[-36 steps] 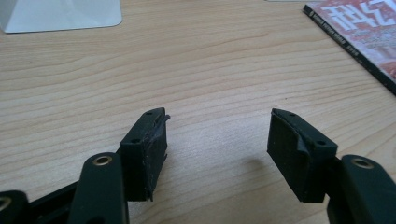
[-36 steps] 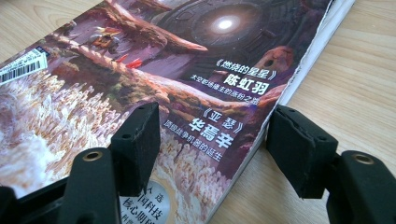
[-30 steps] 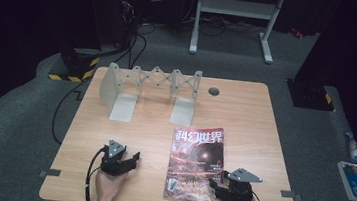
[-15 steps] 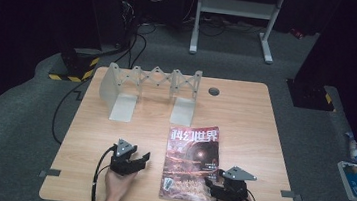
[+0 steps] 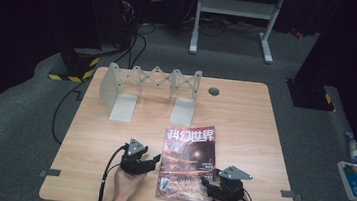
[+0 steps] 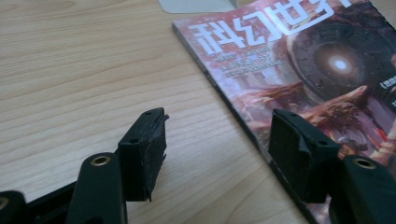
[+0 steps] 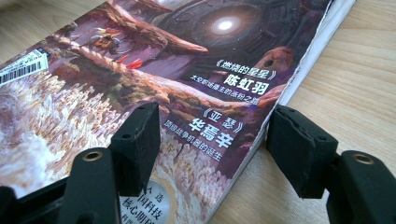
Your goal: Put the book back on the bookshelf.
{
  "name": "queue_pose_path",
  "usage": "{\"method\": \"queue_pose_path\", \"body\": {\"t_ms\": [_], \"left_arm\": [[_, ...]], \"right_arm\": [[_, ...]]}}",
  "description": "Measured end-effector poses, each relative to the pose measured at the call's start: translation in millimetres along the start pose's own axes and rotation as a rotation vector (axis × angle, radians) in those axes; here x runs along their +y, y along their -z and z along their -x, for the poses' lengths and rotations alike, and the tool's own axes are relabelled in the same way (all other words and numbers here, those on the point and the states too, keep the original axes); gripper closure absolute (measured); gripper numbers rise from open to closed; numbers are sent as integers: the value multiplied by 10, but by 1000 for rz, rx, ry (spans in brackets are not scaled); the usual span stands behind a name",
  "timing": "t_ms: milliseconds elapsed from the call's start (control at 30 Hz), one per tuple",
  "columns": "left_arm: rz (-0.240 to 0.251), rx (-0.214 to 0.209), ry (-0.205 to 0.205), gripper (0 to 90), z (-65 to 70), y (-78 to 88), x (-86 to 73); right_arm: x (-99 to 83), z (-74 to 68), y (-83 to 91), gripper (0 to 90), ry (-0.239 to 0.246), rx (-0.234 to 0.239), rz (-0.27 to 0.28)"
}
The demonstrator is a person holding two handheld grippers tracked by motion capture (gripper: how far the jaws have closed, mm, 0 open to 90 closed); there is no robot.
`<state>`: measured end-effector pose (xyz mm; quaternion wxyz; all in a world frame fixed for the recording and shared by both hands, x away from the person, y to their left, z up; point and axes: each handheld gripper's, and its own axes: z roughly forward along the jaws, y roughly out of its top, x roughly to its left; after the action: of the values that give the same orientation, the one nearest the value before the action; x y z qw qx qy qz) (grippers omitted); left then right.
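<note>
A magazine (image 5: 187, 162) with a dark sci-fi cover and white Chinese title lies flat on the wooden table (image 5: 245, 117), near its front edge. My left gripper (image 5: 152, 160) is at the magazine's left edge, open. In the left gripper view, one jaw of my left gripper (image 6: 219, 126) hangs over bare wood and the other over the magazine (image 6: 303, 70) at its spine. My right gripper (image 5: 210, 184) is at the lower right corner, open. In the right gripper view, the jaws of my right gripper (image 7: 215, 121) straddle the page edge of the magazine (image 7: 163, 70).
A grey expandable file rack (image 5: 150, 85) stands at the table's back left, with two flat feet reaching forward. A round cable hole (image 5: 213, 90) is behind the magazine. Beyond the table are a white stand (image 5: 235, 16) and a yellow-black striped base (image 5: 74, 67).
My left gripper has moved right, up to the magazine's left edge. The magazine and my right gripper have shifted a little to the left.
</note>
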<state>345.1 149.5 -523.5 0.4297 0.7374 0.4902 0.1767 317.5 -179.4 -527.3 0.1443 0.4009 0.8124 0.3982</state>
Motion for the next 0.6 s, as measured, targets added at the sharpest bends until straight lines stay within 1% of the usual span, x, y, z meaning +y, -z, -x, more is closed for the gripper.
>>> {"method": "queue_pose_path", "body": {"t_ms": [33,67,133,367,500,600], "left_arm": [[0,0,0,368,0,0,0],[4,-16,15,368,18,-31,6],[4,-22,29,368,27,-62,9],[1,-31,36,369,74,-119,15],[-4,-27,34,369,86,-142,15],[-6,-21,24,369,95,-153,13]], "right_arm": [[2,-3,-5,352,3,0,2],[5,-11,-8,352,1,0,1],[11,-17,-14,352,6,1,0],[28,-46,-36,352,6,4,-3],[34,-60,-45,352,6,5,-5],[41,-71,-52,352,5,8,-6]]}}
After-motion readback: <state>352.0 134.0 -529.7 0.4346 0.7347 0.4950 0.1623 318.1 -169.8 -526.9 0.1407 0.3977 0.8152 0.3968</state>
